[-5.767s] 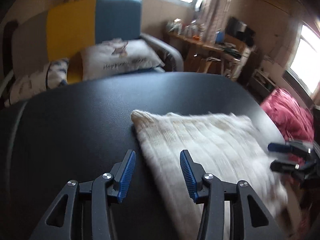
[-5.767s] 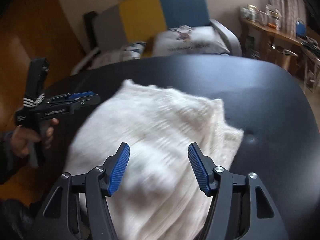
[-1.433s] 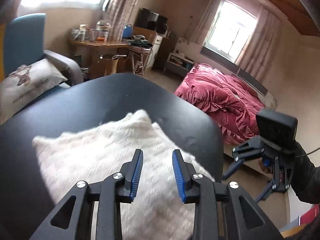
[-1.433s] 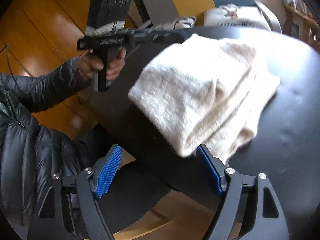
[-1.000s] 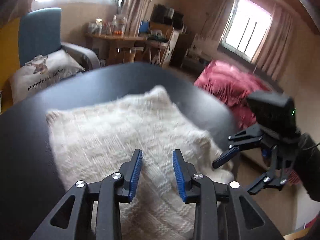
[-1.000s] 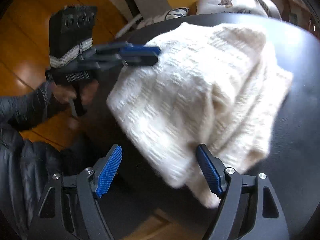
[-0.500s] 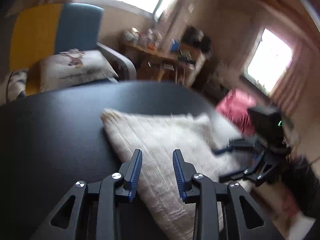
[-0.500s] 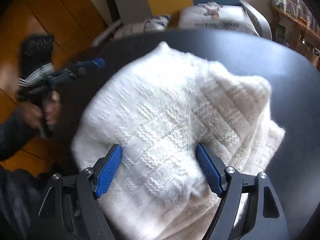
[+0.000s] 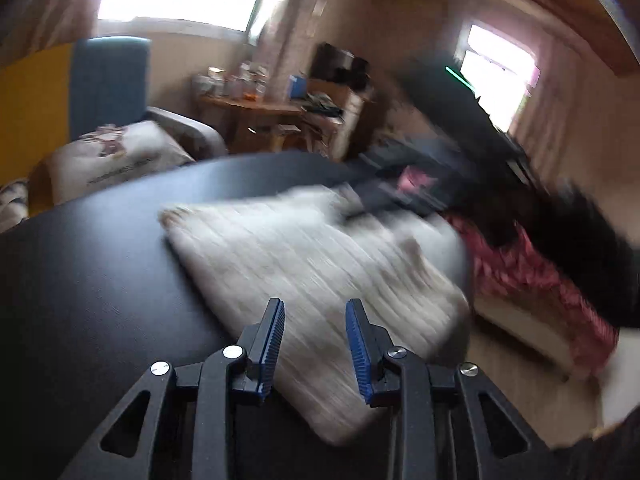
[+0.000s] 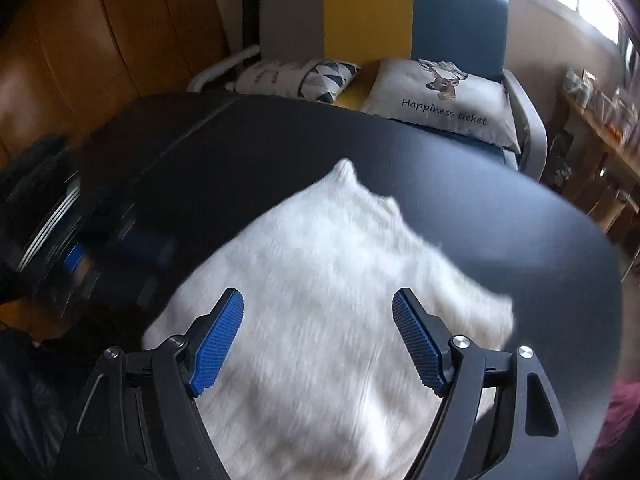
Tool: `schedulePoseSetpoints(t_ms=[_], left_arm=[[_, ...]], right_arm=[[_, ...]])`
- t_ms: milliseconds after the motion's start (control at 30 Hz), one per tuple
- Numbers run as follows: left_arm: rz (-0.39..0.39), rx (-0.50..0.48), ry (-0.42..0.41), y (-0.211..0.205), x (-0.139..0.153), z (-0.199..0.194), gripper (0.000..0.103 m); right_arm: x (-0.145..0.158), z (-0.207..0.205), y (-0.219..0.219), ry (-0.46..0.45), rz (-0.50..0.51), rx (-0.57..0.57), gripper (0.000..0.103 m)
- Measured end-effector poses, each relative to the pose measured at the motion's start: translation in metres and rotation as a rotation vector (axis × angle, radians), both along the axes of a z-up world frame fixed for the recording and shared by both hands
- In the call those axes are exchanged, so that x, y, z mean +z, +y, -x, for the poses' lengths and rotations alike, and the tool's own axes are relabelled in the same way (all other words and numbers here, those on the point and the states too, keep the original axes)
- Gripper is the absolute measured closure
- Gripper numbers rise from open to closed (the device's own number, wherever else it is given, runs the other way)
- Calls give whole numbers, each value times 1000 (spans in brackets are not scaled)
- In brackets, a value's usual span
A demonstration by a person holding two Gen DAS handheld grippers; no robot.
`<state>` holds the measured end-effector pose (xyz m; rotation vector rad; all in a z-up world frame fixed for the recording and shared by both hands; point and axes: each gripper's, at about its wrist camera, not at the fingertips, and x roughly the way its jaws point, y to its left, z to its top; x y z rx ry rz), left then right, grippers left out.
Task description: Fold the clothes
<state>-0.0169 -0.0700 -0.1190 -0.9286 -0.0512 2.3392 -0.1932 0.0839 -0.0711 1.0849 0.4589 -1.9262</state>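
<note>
A folded cream knit sweater point(image 9: 312, 264) lies flat on the black table point(image 9: 88, 280), near its right edge. My left gripper point(image 9: 314, 344) hovers over the sweater's near side, open, with nothing between the blue pads. In the right wrist view the sweater point(image 10: 320, 280) fills the middle. My right gripper point(image 10: 318, 344) is above it, open wide and holding nothing. The right gripper point(image 9: 400, 184) appears as a dark blur beyond the sweater's far corner in the left wrist view. The left gripper point(image 10: 80, 256) is blurred at the table's left edge in the right wrist view.
A sofa point(image 10: 372, 12) with a grey, yellow and blue back holds a deer cushion point(image 10: 440, 92) behind the table. A cluttered wooden desk point(image 9: 256, 108) stands at the back. Red bedding point(image 9: 532, 276) lies past the table's right edge. A dark sleeve point(image 10: 24, 400) is at lower left.
The right gripper has lifted off the sweater's near corner and now looks down on it. The left gripper has swung sideways along the sweater. The sweater lies flat, held by neither.
</note>
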Motion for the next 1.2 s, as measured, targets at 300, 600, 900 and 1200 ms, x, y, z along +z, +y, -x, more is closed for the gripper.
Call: schedulePoseSetpoints(t_ms=[300, 600, 900, 1200], left_arm=[[-50, 16, -101, 8, -32, -12, 72], [-195, 235, -38, -59, 21, 71, 72], [15, 248, -218, -38, -12, 194, 72], [119, 170, -269, -11, -48, 230, 70]], right_arm=[[-33, 29, -33, -133, -98, -26, 16], [-3, 37, -42, -119, 63, 83, 16], [-32, 62, -39, -233, 32, 70, 15], [-44, 41, 24, -259, 73, 4, 14]])
